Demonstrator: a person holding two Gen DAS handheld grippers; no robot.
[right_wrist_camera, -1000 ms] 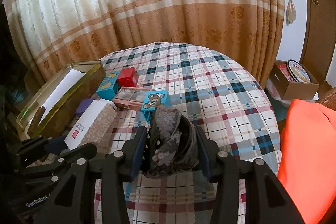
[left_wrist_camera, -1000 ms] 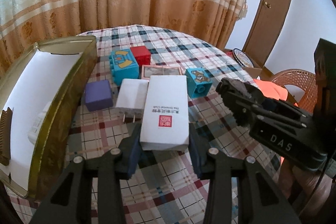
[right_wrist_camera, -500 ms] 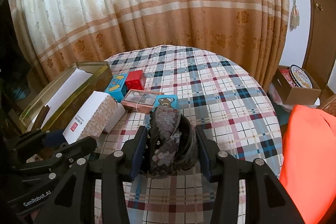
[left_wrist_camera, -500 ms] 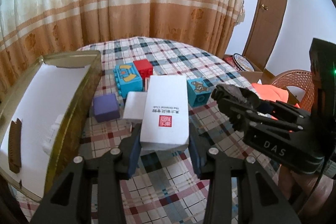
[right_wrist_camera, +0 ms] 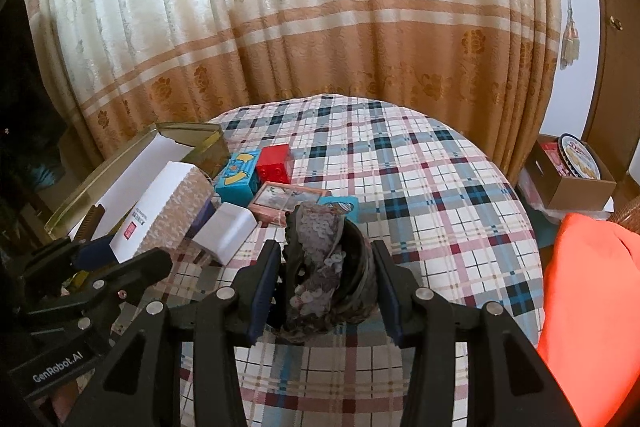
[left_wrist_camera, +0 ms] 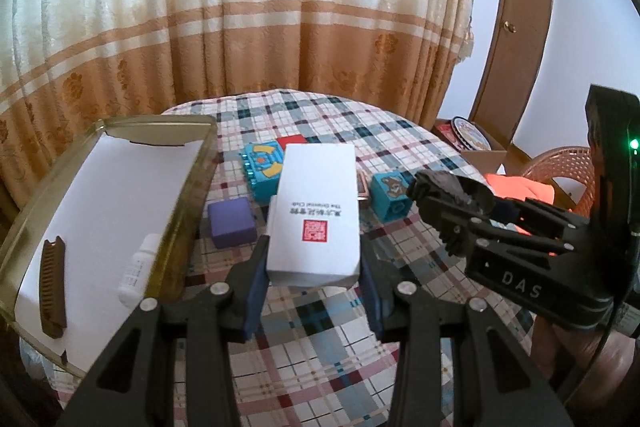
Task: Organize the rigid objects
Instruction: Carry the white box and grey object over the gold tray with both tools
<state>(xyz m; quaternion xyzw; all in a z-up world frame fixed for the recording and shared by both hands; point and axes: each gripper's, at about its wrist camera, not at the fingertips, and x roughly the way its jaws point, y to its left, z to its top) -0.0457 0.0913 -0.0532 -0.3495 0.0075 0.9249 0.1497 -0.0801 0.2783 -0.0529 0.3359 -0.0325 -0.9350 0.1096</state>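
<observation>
My left gripper (left_wrist_camera: pixel 312 279) is shut on a long white box (left_wrist_camera: pixel 316 215) with a red stamp and holds it lifted above the checked table; the box also shows in the right wrist view (right_wrist_camera: pixel 160 211). My right gripper (right_wrist_camera: pixel 324 287) is shut on a dark sequined hair accessory (right_wrist_camera: pixel 320 267), which also shows in the left wrist view (left_wrist_camera: pixel 452 191). An open gold tin (left_wrist_camera: pixel 192 195) with a white lining lies at the left, holding a brown comb (left_wrist_camera: pixel 52 287) and a small white bottle (left_wrist_camera: pixel 138 269).
On the table (right_wrist_camera: pixel 440 195) lie a purple cube (left_wrist_camera: pixel 232 223), a white charger (right_wrist_camera: pixel 226 233), a large blue block (right_wrist_camera: pixel 236 179), a red block (right_wrist_camera: pixel 274 165), a pink box (right_wrist_camera: pixel 288 201) and a small blue bear block (left_wrist_camera: pixel 390 195). An orange cloth (right_wrist_camera: pixel 588 307) and a cardboard box (right_wrist_camera: pixel 568 179) sit at the right.
My left gripper has lifted the white box off the table and risen, tilting back; the tin's contents came into view. My right gripper has risen a little with the hair accessory.
</observation>
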